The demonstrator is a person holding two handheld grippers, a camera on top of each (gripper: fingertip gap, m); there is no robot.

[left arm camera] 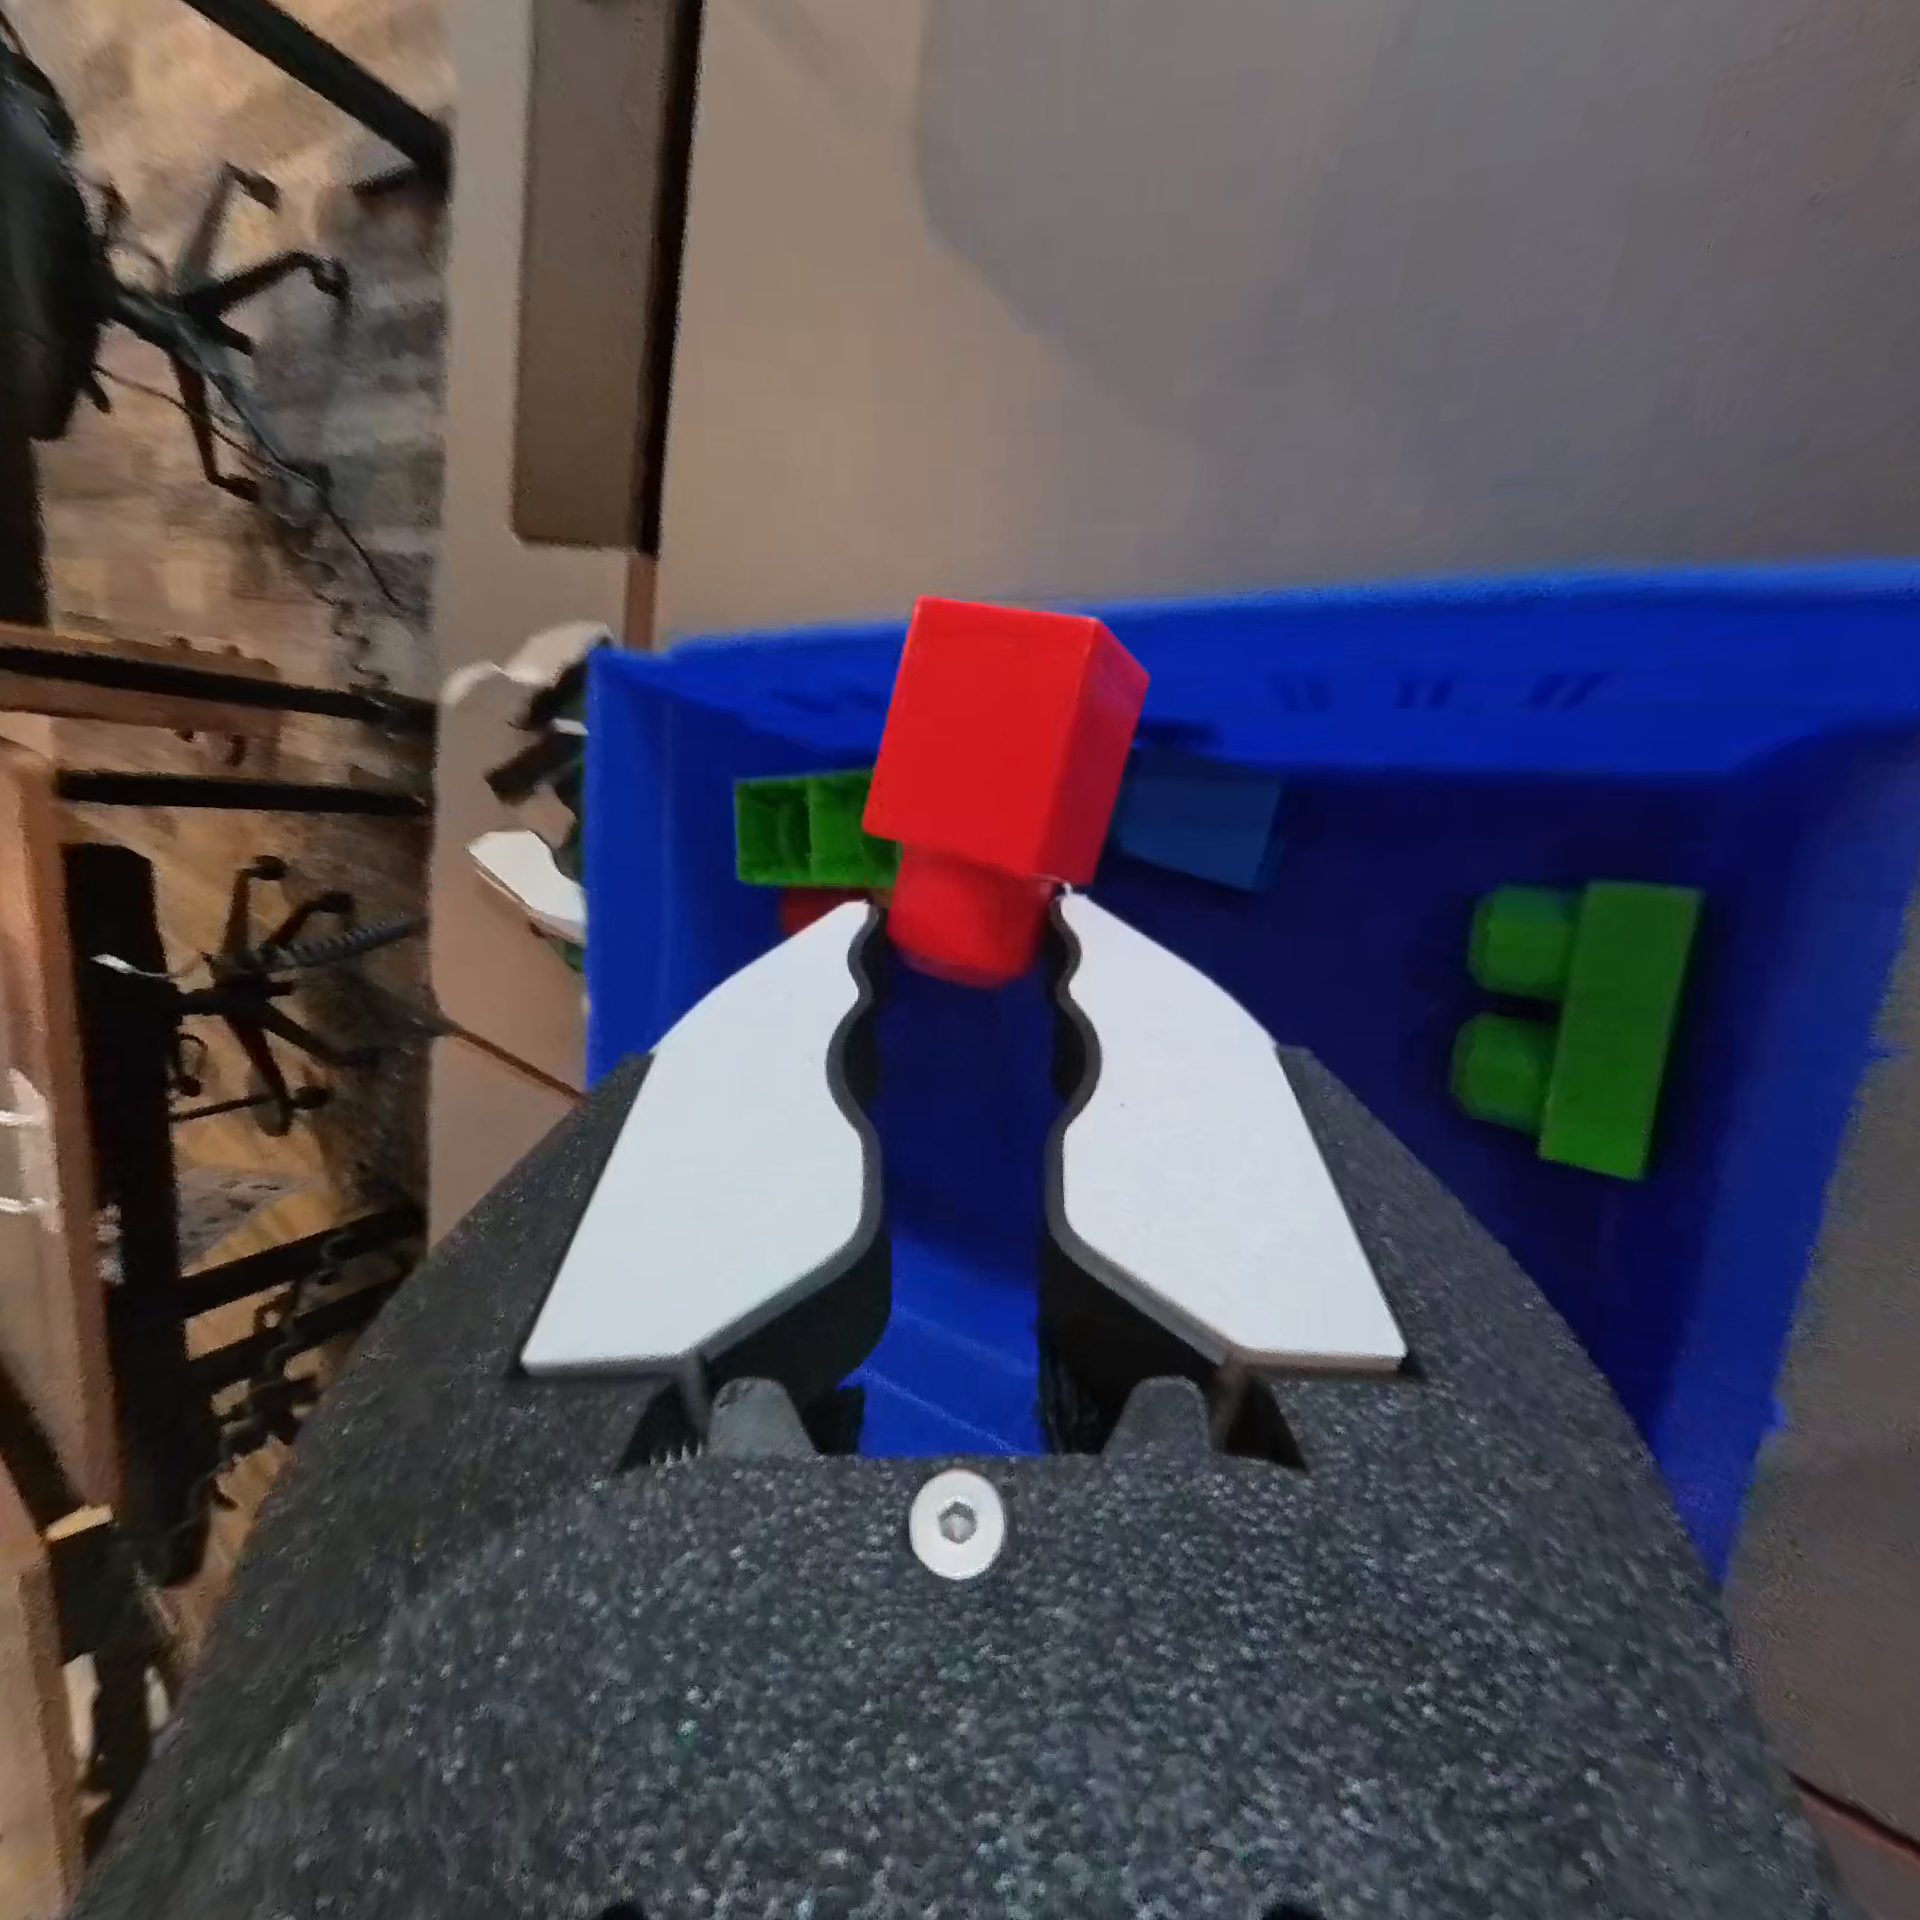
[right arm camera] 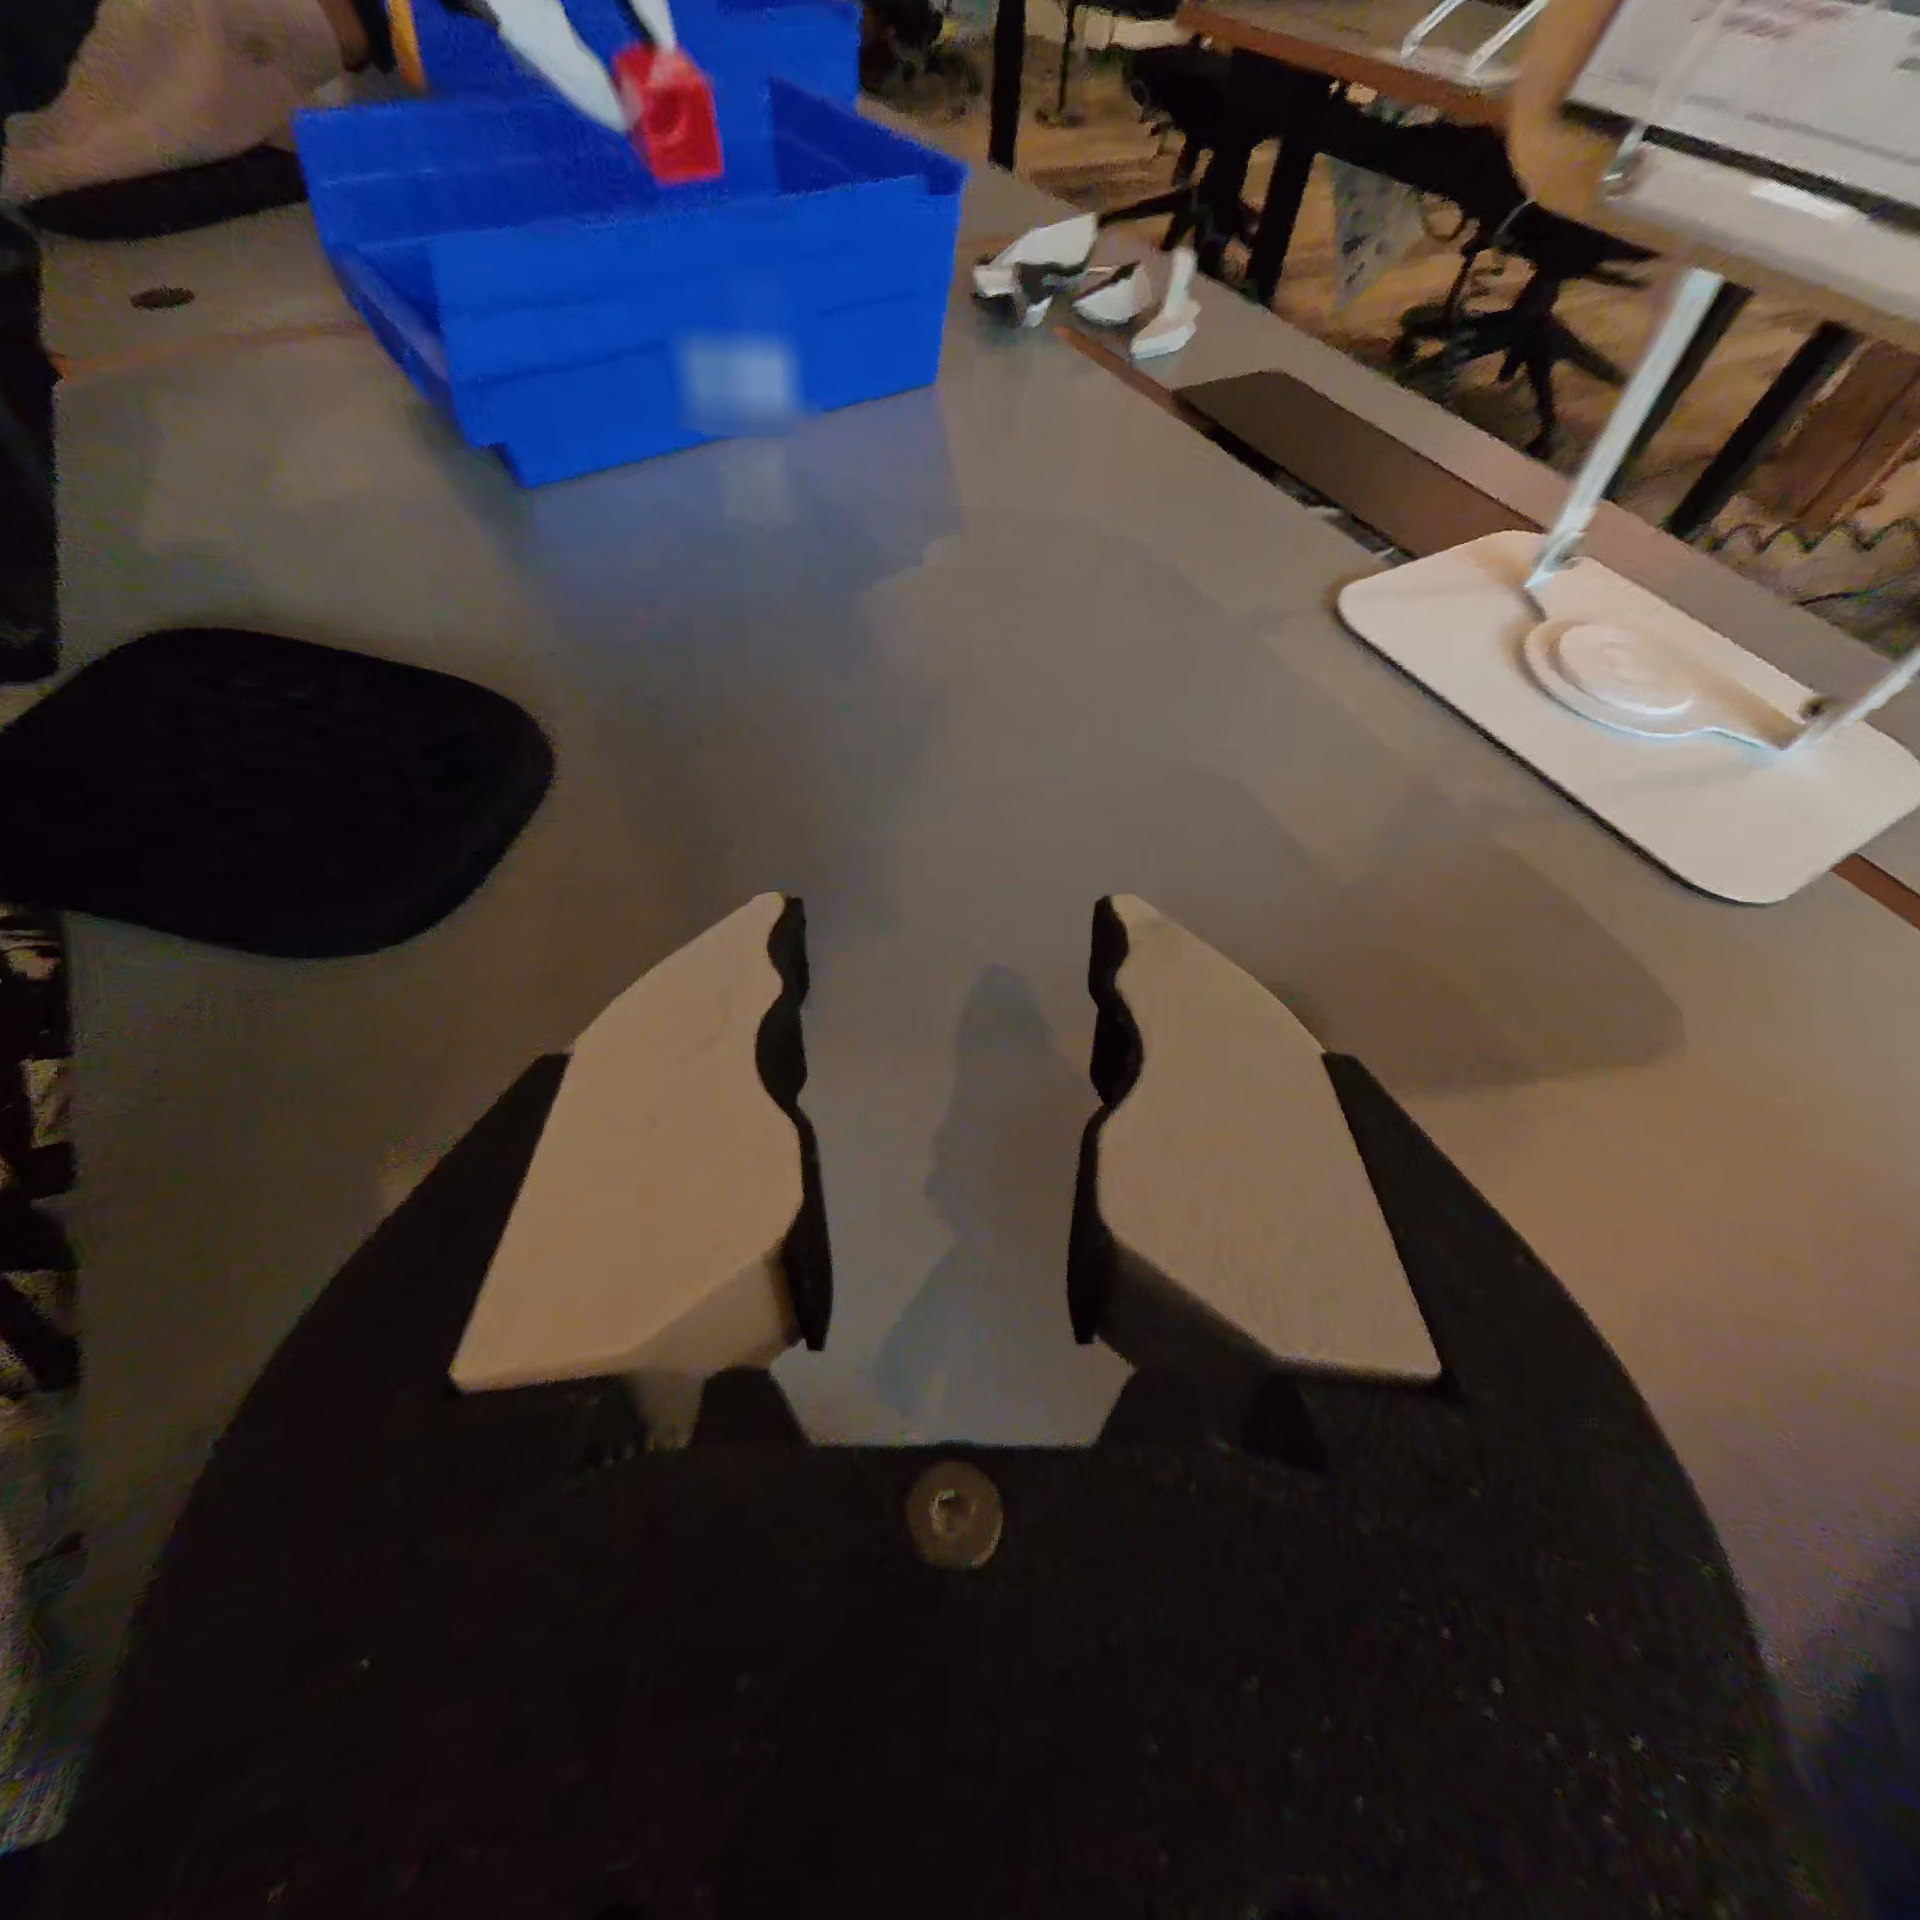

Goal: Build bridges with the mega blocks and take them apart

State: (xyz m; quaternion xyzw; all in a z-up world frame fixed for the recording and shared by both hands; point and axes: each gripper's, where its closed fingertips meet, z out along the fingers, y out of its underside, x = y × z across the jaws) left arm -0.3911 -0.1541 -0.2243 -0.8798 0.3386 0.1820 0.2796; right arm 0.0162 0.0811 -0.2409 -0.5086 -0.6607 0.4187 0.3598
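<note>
My left gripper is shut on the stud of a red block and holds it above the blue bin. Inside the bin lie a green block at the right, another green block and a blue block behind the red one. In the right wrist view the blue bin stands at the far left of the grey table, with the left gripper holding the red block over it. My right gripper is open and empty, low over the table.
A black mesh pad lies at the left of the grey table. A white stand base with a clear arm sits at the right edge. White scraps lie beyond the bin. Chairs and tables stand further back. One gripper's finger ends stand about 50 cm off the other's.
</note>
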